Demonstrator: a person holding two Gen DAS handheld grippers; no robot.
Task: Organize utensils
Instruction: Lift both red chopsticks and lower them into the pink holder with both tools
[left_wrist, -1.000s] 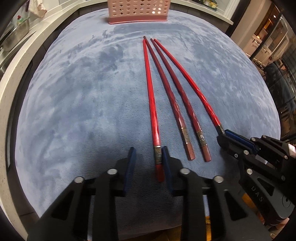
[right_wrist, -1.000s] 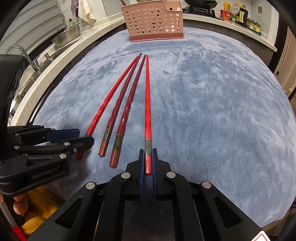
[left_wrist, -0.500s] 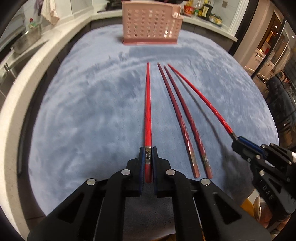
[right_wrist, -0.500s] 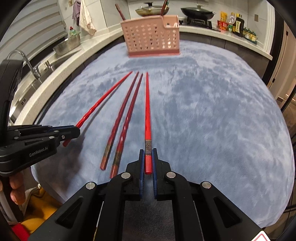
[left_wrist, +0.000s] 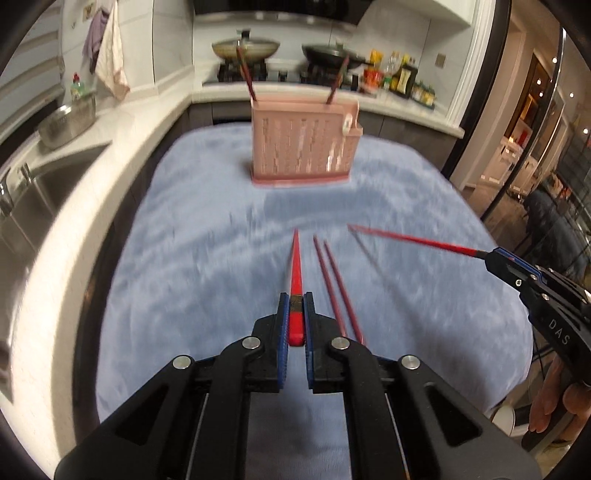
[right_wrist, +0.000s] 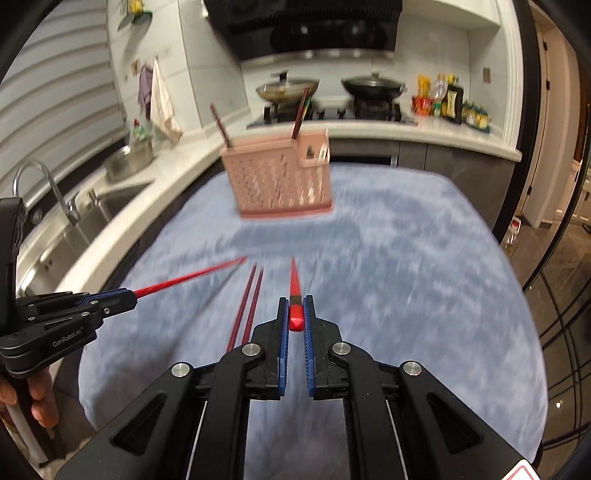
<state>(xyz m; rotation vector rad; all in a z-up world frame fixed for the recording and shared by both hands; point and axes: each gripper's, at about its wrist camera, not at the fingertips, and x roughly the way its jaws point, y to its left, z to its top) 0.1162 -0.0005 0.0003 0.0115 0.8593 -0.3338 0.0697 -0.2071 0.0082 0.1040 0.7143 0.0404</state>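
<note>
My left gripper (left_wrist: 295, 306) is shut on the thick end of a bright red chopstick (left_wrist: 295, 266), held up off the blue cloth (left_wrist: 192, 280). In the same way my right gripper (right_wrist: 295, 306) is shut on a second red chopstick (right_wrist: 293, 280). Each gripper shows in the other's view: the right gripper (left_wrist: 495, 256) at the right and the left gripper (right_wrist: 129, 295) at the left. Two darker red chopsticks (left_wrist: 332, 288) lie side by side on the cloth between them. A pink perforated utensil holder (left_wrist: 303, 147) stands at the far end with two chopsticks sticking out.
A white counter with a sink (right_wrist: 74, 229) and a metal bowl (left_wrist: 66, 122) runs along the left. A stove with two pans (right_wrist: 373, 88) and bottles (right_wrist: 443, 99) stands behind the holder. A person's hand (left_wrist: 554, 398) grips the right tool's handle.
The left gripper closed on its chopstick. Both grippers then rose together with their chopsticks off the cloth, and the views tipped up toward the holder. The two darker chopsticks stayed on the cloth.
</note>
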